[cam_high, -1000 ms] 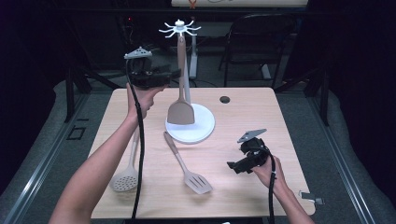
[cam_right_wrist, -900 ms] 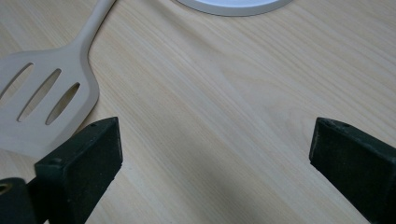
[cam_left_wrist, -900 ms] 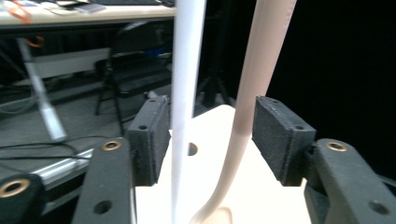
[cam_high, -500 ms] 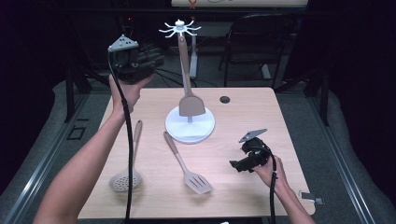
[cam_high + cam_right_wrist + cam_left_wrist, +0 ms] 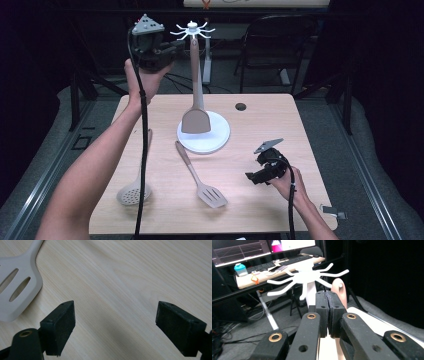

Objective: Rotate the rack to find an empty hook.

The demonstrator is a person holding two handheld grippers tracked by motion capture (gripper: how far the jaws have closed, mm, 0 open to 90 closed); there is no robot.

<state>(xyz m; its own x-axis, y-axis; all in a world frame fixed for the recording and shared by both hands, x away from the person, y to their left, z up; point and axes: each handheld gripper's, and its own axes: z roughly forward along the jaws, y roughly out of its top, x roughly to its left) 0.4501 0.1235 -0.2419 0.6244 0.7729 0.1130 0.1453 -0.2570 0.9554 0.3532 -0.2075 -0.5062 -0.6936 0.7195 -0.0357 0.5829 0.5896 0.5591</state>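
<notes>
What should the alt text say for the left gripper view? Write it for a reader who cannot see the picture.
The left gripper, its two black jaws pressed shut with nothing between them, points at a white rack with spoke-like hooks, where a tan utensil handle hangs just behind the jaws. Beyond is a desk with monitors and a keyboard.

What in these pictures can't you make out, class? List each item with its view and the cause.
- Left gripper view: the hanging spatula, mostly hidden behind the left hand-held gripper.
- Right gripper view: the slotted turner, cut by the left edge.
- High view: the small dark round thing, too small to identify.
</notes>
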